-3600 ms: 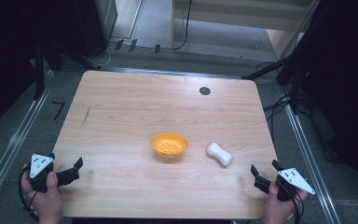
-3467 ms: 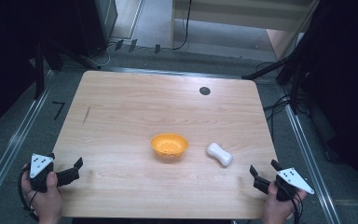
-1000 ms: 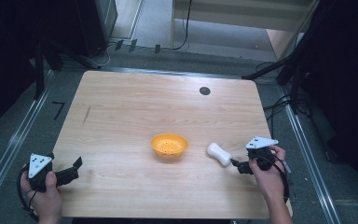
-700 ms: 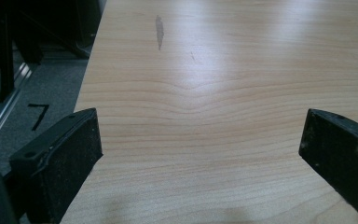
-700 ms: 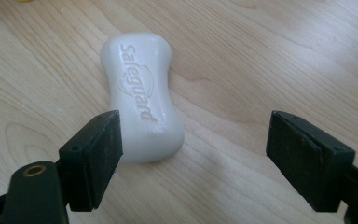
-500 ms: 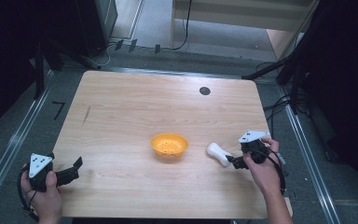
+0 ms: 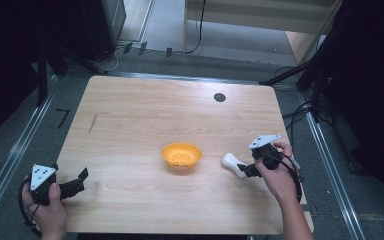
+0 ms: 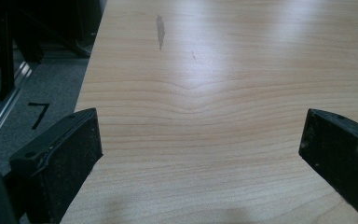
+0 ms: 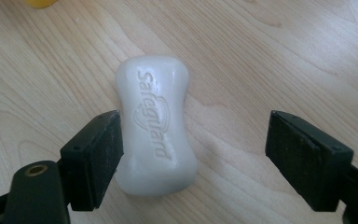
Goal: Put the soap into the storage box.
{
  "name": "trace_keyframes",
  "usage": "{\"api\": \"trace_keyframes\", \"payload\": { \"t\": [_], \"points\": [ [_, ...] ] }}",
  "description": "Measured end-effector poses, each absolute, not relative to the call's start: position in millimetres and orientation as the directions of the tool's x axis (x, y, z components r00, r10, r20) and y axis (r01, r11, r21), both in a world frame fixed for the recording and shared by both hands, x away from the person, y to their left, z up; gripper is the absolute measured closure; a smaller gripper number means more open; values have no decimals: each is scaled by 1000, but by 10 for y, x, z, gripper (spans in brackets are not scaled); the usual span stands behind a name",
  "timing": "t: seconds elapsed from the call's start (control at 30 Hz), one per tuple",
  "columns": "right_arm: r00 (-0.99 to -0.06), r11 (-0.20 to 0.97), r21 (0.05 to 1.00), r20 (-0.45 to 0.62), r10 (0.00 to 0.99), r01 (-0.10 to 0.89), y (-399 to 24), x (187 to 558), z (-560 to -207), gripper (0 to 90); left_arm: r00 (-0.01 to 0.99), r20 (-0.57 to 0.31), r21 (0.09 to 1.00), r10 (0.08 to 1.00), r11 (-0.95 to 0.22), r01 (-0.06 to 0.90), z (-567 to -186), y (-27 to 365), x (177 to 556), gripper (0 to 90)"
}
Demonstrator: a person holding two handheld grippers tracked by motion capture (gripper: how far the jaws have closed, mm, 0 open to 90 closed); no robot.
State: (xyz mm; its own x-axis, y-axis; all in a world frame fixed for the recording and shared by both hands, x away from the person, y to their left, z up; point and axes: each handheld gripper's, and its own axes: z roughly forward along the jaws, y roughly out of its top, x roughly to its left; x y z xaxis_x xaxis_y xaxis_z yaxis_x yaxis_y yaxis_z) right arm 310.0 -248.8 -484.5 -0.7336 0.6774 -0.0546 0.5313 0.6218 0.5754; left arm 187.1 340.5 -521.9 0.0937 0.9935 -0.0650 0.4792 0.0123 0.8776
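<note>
Beside soap (image 7: 234, 165): orange bowl (image 7: 181, 156).

Bare table (image 7: 130, 115) beyond bowl (image 7: 181, 156)

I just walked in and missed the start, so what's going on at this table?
A person holds a gripper in each hand. The right gripper is open around a white bar of soap lying flat on the wooden table; one jaw is right beside the bar, the other well clear. An orange bowl sits just left of the soap. The left gripper rests open at the table's near left edge.
</note>
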Motion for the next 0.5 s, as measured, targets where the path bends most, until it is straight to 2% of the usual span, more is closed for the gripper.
{"api": "trace_keyframes", "payload": {
  "t": [0.5],
  "points": [
    [-773, 688, 473, -21, 633, 551, -2253, 3223, -4886, 201, 95, -59, 878, 994, 6, 479, -5220, 3399, 1872, 0]
  ]
}}
